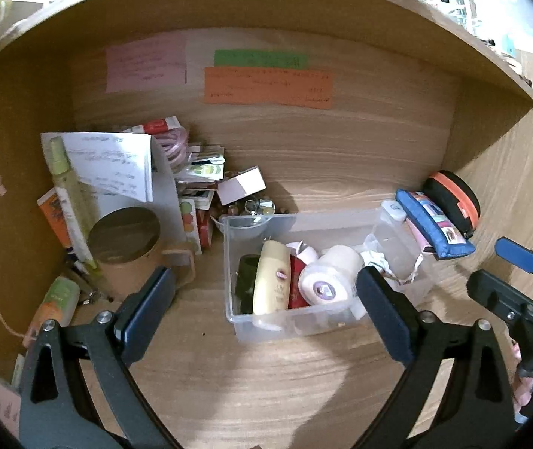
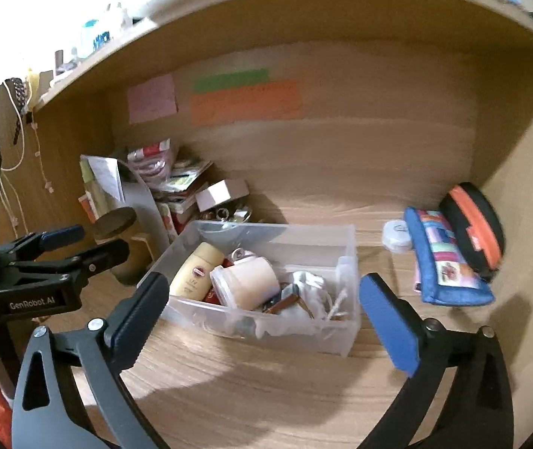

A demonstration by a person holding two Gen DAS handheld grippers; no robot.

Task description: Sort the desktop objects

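Observation:
A clear plastic bin [image 1: 341,220] [image 2: 345,321] stands on the wooden desk. It holds a cream bottle [image 1: 272,280] [image 2: 195,271], a white jar [image 1: 330,275] [image 2: 246,282] and crumpled white bits. My left gripper [image 1: 266,310] is open and empty in front of the bin. My right gripper [image 2: 262,321] is open and empty, also just before the bin. A blue patchwork pouch [image 1: 435,226] [image 2: 446,262] and a black and orange case [image 1: 453,198] [image 2: 472,220] lie right of the bin. A small white round container [image 2: 397,235] sits beside the pouch.
A cluttered pile fills the back left corner: papers [image 1: 116,164], a round brown tin [image 1: 124,235], a green spray bottle [image 1: 64,176], small boxes [image 1: 242,183]. Coloured notes [image 1: 266,86] are stuck on the back wall. A shelf board runs overhead. The cubby's side walls close in left and right.

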